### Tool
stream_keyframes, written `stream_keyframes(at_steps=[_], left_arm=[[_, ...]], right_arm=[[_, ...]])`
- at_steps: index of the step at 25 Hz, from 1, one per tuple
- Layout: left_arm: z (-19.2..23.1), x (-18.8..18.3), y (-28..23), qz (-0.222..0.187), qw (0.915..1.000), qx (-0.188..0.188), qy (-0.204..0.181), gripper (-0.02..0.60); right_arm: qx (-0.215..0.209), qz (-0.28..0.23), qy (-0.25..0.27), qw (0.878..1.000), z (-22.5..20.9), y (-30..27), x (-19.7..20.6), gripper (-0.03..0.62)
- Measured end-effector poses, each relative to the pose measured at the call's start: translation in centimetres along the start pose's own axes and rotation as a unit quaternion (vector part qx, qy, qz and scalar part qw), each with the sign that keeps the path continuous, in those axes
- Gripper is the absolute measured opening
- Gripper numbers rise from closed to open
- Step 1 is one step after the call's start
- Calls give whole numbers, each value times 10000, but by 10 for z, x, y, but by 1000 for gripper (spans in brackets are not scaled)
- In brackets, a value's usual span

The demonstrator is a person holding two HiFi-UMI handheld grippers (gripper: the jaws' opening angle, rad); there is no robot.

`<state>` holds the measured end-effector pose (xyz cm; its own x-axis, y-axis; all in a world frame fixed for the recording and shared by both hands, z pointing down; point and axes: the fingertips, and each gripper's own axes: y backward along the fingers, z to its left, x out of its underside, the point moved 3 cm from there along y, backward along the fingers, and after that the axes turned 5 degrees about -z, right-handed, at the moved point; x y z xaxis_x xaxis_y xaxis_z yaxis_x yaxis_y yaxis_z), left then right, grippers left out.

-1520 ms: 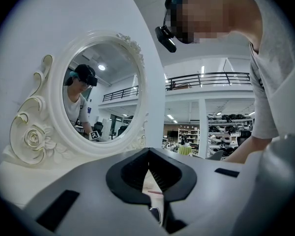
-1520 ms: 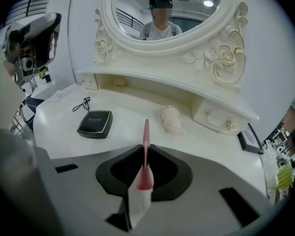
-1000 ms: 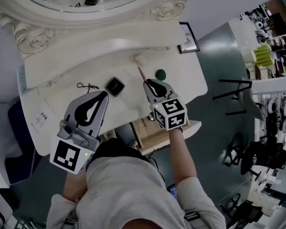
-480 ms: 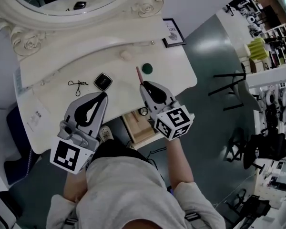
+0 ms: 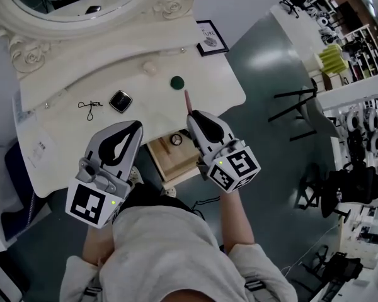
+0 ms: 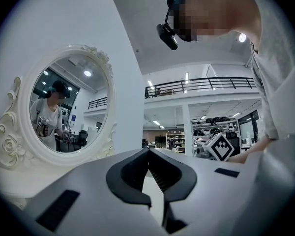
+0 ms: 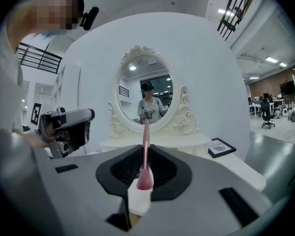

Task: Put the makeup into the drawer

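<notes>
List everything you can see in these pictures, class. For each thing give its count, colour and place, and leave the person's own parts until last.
dressing table: one, white, upper left of the head view
mirror: one, oval, white ornate frame, at the table's back
framed picture: one, black frame, table's back right corner
green round item: one, green, on the tabletop
cream round item: one, cream, behind and left of the green one
compact: one, black, square, on the tabletop
wire item: one, black, left of the compact
drawer: one, wooden, open under the table's front edge
makeup brush: one, pink, in the right gripper
left gripper: one, grey, jaws together, empty
right gripper: one, grey, closed on the makeup brush
</notes>
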<state>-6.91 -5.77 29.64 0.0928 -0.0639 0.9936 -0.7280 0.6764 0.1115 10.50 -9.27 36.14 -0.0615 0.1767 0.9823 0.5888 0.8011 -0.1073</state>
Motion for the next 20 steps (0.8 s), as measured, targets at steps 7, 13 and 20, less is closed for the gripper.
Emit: stream_keyframes(at_steps=[7, 13, 20], left_arm=[[-30, -6, -5, -31, 10000, 56, -38, 14], [-52, -7, -8, -37, 9999, 70, -82, 14], [-66, -3, -8, 46, 10000, 5, -59, 14]], right_arm=[[62, -49, -14, 10000, -6, 39, 1, 54], [47, 51, 71, 10000, -12, 62, 8, 54], [6, 378, 230, 9990, -20, 77, 27, 54]])
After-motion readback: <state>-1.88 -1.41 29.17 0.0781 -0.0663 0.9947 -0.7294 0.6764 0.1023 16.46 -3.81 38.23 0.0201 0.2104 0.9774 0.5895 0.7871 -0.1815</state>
